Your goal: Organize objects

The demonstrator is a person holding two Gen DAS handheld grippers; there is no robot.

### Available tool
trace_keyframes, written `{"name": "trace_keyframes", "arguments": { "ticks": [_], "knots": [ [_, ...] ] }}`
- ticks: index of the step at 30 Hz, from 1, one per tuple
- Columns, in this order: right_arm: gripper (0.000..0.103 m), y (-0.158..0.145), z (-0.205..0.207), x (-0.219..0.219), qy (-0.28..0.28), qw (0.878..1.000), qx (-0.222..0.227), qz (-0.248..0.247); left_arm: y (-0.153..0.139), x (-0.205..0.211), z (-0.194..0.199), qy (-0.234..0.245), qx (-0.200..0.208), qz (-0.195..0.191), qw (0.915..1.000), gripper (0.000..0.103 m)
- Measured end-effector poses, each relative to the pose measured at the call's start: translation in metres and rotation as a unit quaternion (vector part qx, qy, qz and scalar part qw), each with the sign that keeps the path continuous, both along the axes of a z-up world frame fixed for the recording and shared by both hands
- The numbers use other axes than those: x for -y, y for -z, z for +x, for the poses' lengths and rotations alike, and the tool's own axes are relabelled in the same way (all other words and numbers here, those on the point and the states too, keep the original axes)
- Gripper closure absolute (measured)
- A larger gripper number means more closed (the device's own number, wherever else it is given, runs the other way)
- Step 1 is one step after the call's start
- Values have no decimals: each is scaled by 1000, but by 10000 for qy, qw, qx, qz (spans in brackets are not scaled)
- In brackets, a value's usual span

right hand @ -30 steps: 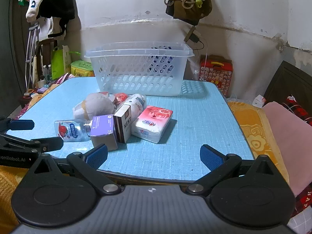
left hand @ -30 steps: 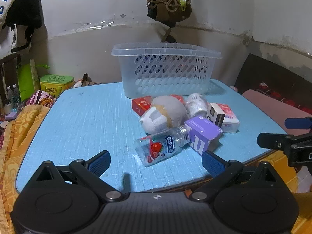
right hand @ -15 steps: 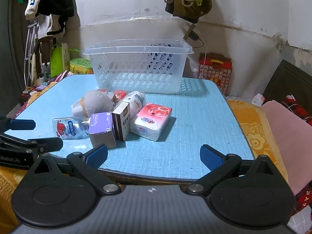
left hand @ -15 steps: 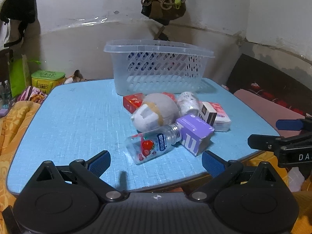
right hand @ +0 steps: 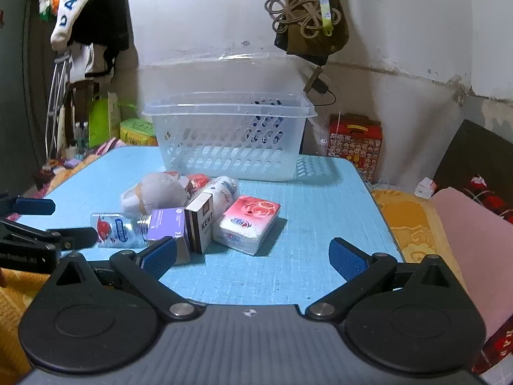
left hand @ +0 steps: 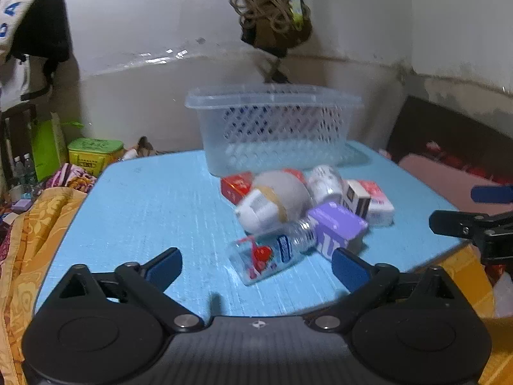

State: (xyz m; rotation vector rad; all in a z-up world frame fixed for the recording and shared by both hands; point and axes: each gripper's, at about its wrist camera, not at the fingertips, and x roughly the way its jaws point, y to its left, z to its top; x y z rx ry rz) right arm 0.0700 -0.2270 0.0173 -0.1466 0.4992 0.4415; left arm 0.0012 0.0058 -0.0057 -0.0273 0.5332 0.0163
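Observation:
A clear plastic basket [left hand: 272, 128] [right hand: 229, 134] stands at the back of the blue table [left hand: 154, 211] [right hand: 320, 211]. In front of it lies a pile: a small clear bottle [left hand: 269, 255] [right hand: 118, 229], a purple box [left hand: 336, 226] [right hand: 170, 224], a grey plush toy [left hand: 275, 199] [right hand: 157, 191], a white roll [left hand: 325, 181] [right hand: 222, 192], a Kent box [left hand: 356, 197] [right hand: 202, 221], a pink tissue pack [left hand: 378, 202] [right hand: 248, 223] and a red box [left hand: 235, 186]. My left gripper [left hand: 256, 264] is open and empty, just short of the bottle. My right gripper [right hand: 253, 258] is open and empty, near the tissue pack.
Orange bedding [left hand: 25, 231] lies left of the table and a pink cushion [right hand: 474, 234] lies right. A green box [left hand: 94, 154] and a red patterned box [right hand: 354, 142] stand behind the table. A bag with cords [right hand: 307, 16] hangs on the wall.
Both grippers have moved forward toward the pile and tilted up a little. Both stay open. The objects on the table have not moved.

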Motion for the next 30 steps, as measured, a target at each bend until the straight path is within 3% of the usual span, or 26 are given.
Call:
{"name": "trace_keyframes", "arguments": {
  "ticks": [3,9,15,19,22,24,26,28,30],
  "knots": [
    [0,2,2,0,27,9999,-47,-118,-2,-2,-2,-53,117,17,9999,4],
    [0,3,1,7,-83,9999,-101,19,8,2,9,251,-302,25,9992,8],
    [0,4,3,14,-207,9991,-261,276,11,1,8,337,-364,-7,9988,8],
    [0,6,2,13,-143,9995,-245,142,13,1,8,329,-398,2,9987,8],
    [6,0,-5,20,-85,9990,265,356,11,-4,9,538,-570,-172,9968,14],
    [0,-4,-23,35,-77,9878,1224,963,5,-10,6,663,-508,-342,9959,15],
    [0,1,-32,41,-30,9777,1803,1075,-3,-16,1,613,-225,-414,9970,14],
    [0,5,-27,33,-14,9867,1530,546,-6,-20,-2,555,0,-480,9973,14],
    [0,8,-21,31,-92,9934,1076,397,-4,-21,-7,605,75,-493,9969,14]
  ]
}}
